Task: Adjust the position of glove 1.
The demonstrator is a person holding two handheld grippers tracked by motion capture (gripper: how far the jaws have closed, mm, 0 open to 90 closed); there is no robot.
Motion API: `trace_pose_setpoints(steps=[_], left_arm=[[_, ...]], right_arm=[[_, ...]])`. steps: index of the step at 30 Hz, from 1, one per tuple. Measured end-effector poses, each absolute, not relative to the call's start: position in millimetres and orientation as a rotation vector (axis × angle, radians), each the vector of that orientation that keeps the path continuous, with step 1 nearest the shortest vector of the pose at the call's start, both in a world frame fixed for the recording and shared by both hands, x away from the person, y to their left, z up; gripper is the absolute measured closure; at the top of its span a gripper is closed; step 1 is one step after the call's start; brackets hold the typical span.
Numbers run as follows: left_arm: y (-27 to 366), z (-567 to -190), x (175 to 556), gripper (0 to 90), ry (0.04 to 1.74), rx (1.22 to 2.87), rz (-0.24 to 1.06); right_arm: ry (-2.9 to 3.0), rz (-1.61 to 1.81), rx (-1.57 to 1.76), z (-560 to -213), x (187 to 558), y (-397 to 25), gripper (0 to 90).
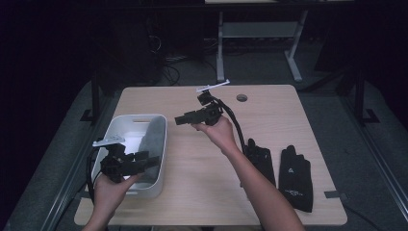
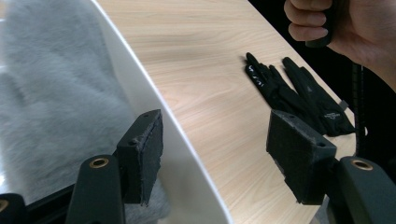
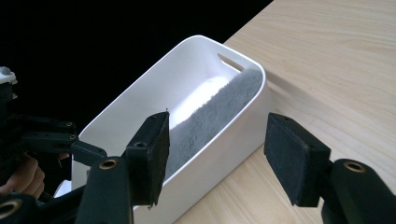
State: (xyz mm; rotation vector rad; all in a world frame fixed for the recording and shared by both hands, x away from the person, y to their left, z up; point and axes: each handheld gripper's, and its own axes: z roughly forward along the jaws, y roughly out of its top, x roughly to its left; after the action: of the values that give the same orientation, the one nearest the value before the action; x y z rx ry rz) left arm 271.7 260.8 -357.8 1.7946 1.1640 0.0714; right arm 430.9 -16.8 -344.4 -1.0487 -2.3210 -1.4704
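Observation:
A white bin (image 1: 163,144) stands at the table's left with a grey fleecy cloth (image 1: 151,137) lying inside it. My left gripper (image 1: 153,159) hovers open over the bin's near right part. In the left gripper view (image 2: 215,140) its jaws straddle the bin wall (image 2: 154,93), one over the cloth (image 2: 56,93), one over the tabletop. My right gripper (image 1: 178,119) is held open above the table's middle, pointing left at the bin. Between its empty jaws (image 3: 217,140) I see the bin (image 3: 154,79) and the cloth (image 3: 219,112). Two black gloves (image 1: 262,161) (image 1: 296,175) lie flat at the right.
The wooden table (image 1: 202,192) has a round cable hole (image 1: 242,97) near its far edge. The gloves (image 2: 280,91) (image 2: 317,100) rest close to the table's right edge. A white desk frame (image 1: 293,57) stands on the floor beyond the table.

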Motion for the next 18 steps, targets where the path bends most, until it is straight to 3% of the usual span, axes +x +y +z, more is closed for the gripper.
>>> trace_pose_setpoints(steps=[18], left_arm=[[223,-356,279,35.2,1.083,1.844,0.039]], right_arm=[[-2.297,-1.498,-1.089,-346,419,-63,39.3]])
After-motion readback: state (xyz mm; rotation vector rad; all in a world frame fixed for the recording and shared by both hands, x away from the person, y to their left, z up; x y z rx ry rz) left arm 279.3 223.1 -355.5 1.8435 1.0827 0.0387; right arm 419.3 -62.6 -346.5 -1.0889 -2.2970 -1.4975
